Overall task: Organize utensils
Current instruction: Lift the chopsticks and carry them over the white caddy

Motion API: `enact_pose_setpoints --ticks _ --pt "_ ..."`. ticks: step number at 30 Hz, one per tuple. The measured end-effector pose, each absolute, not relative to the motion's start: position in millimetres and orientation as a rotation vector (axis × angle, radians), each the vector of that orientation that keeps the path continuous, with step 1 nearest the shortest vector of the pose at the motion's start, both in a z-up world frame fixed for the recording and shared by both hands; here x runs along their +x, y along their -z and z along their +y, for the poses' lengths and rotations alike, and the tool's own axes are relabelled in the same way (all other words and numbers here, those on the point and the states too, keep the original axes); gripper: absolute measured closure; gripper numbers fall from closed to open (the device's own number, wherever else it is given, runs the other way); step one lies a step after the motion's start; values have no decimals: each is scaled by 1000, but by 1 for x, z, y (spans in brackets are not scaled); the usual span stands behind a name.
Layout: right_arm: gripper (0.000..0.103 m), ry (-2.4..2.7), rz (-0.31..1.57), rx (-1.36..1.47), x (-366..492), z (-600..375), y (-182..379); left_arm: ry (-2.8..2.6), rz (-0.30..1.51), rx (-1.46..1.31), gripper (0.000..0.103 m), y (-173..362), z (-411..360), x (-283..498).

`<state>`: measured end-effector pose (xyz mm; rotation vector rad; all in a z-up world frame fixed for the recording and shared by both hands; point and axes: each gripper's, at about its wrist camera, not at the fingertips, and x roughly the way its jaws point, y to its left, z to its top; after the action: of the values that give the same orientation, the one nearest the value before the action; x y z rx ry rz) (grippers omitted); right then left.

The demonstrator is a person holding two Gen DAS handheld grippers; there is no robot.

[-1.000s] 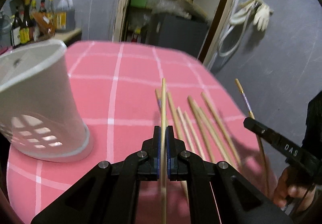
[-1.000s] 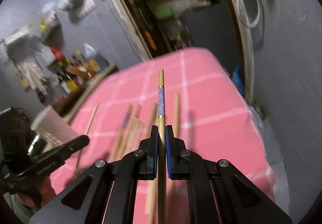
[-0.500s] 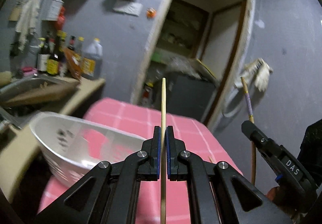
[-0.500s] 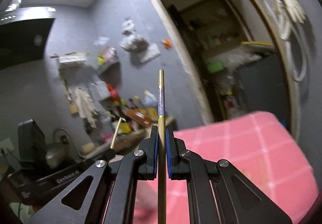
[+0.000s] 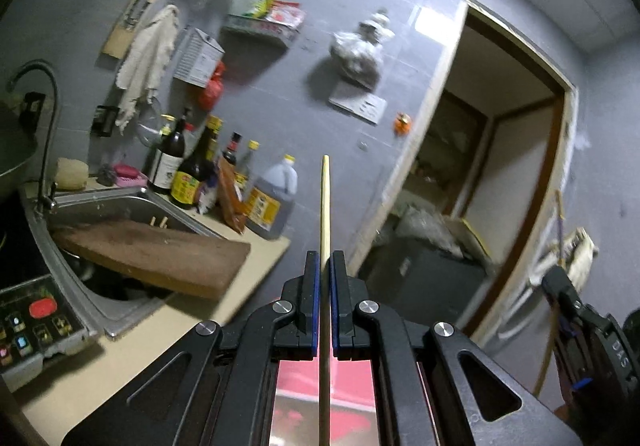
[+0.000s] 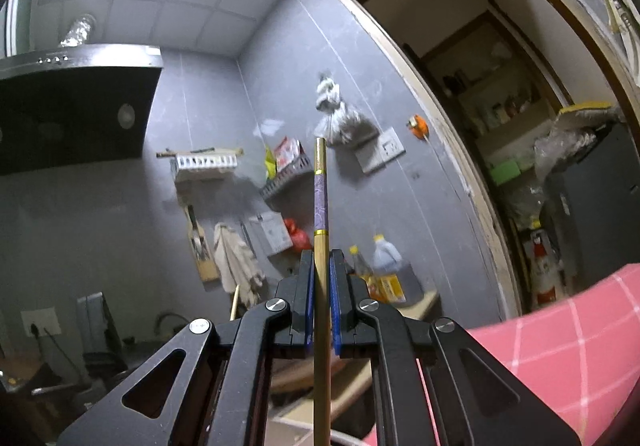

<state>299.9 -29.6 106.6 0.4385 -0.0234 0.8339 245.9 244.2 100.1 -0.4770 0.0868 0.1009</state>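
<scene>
The left hand-held gripper (image 5: 325, 266) is clamped on a plain wooden chopstick (image 5: 325, 205), which runs straight up between the blue pads (image 5: 315, 298) and stands upright, its tip well above the fingertips. Below the jaws a strip of pink table (image 5: 348, 374) shows between the gripper's arms. The right hand-held gripper (image 6: 321, 266) is closed the same way on a patterned chopstick (image 6: 320, 201) — a purple band between two gold rings, gold tip on top — also upright. In the left wrist view the right gripper's black body sits at the far right edge with its chopstick rising beside it.

Beyond the left gripper a beige counter (image 5: 120, 350) holds a steel sink (image 5: 100, 298); a wooden cutting board (image 5: 156, 258) lies tilted across the basin, one end past the rim. Behind the sink a cluster of bottles (image 5: 192, 173) and a brown jug (image 5: 272, 201) stand against the grey wall. A control panel (image 5: 28, 326) occupies the near left corner.

In the right wrist view the pink checked table's edge (image 6: 560, 346) curves along the lower right. Farther off — an open doorway (image 6: 500, 125) with shelves inside, and a range hood (image 6: 76, 105) high on the left.
</scene>
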Motion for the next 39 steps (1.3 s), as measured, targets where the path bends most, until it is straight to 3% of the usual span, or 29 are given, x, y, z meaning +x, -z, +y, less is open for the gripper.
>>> enact_pose_setpoints --ticks 13,27,39 --pt "98 -735 -85 418 314 -23 -82 -123 37 -523 100 -77 254 260" --pt "98 -673 14 281 312 -8 -64 -144 55 -415 100 -51 221 261" --pt "96 -666 179 196 300 -12 -41 -124 204 -346 100 -28 198 257"
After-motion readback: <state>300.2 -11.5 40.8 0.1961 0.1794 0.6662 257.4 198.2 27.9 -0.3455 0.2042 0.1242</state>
